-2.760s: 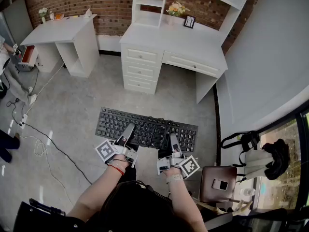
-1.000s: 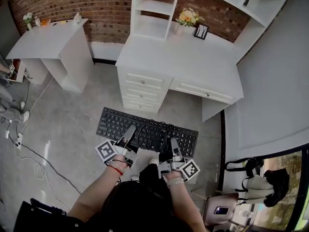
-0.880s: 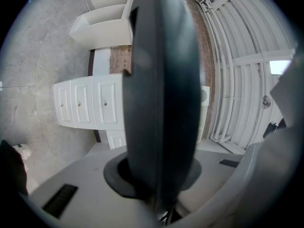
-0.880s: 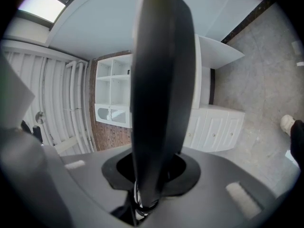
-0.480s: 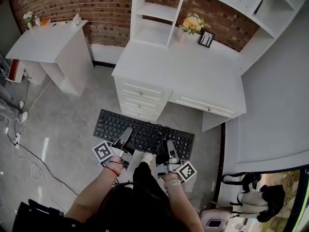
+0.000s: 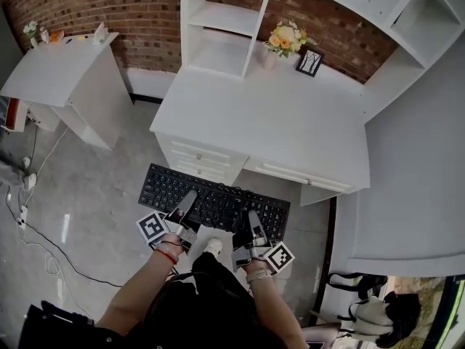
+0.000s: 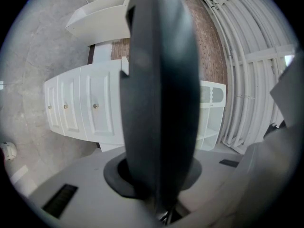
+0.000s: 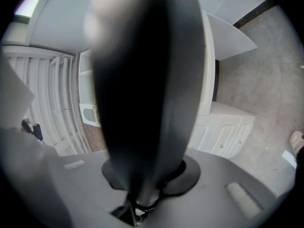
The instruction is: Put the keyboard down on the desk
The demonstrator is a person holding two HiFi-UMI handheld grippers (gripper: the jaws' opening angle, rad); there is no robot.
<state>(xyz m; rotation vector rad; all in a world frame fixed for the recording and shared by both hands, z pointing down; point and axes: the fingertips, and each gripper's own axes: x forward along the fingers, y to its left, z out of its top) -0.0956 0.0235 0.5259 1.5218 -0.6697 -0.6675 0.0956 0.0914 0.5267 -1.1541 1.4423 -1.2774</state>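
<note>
A black keyboard [image 6: 214, 201] hangs level in the air just before the drawer front of the big white desk [image 6: 276, 122]. My left gripper [image 6: 185, 203] is shut on its near edge left of the middle. My right gripper [image 6: 254, 226] is shut on the near edge towards the right. In the left gripper view the keyboard [image 7: 159, 94] shows edge-on as a dark blurred slab between the jaws, with the desk drawers [image 7: 80, 113] behind it. The right gripper view shows the same dark slab of keyboard [image 8: 142, 89] and the drawers [image 8: 228, 132]. The desk top is bare in front.
A vase of flowers [image 6: 280, 41] and a small picture frame [image 6: 311, 62] stand at the desk's back under a white shelf unit [image 6: 218, 20]. A smaller white desk [image 6: 54, 67] stands at the left. Cables [image 6: 29, 224] lie on the grey floor.
The person has stepped towards the big desk, and the keyboard has come up close to its drawer front. Both grippers keep the same hold on the near edge.
</note>
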